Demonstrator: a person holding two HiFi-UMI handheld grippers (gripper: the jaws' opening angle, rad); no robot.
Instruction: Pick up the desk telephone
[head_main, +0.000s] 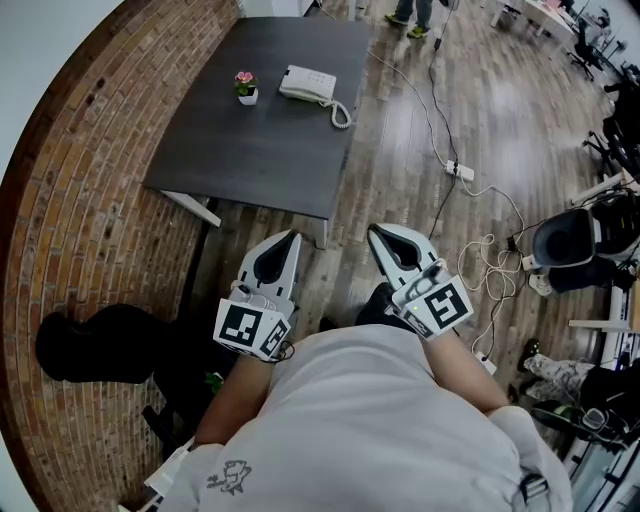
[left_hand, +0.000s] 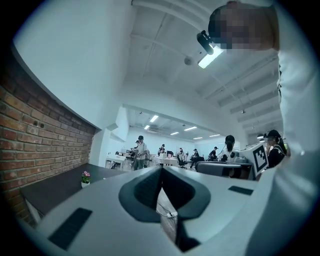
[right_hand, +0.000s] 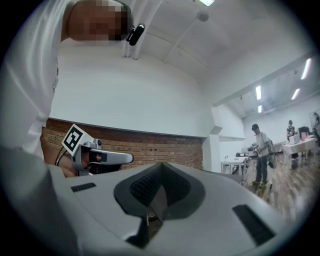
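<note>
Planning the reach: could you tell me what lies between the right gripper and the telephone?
Head view: only wood floor and bare table separate the right gripper from the telephone.

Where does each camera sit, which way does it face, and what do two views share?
Head view: on the person's head, steeply down at the table, desk telephone and flower pot; shirt, left gripper and right gripper show.
Left gripper view: on that gripper, level along its shut jaws into the office; shirt at right.
Right gripper view: on that gripper, level along shut jaws toward the brick wall; shirt at left.
Shared: head and left gripper views both show the flower pot.
</note>
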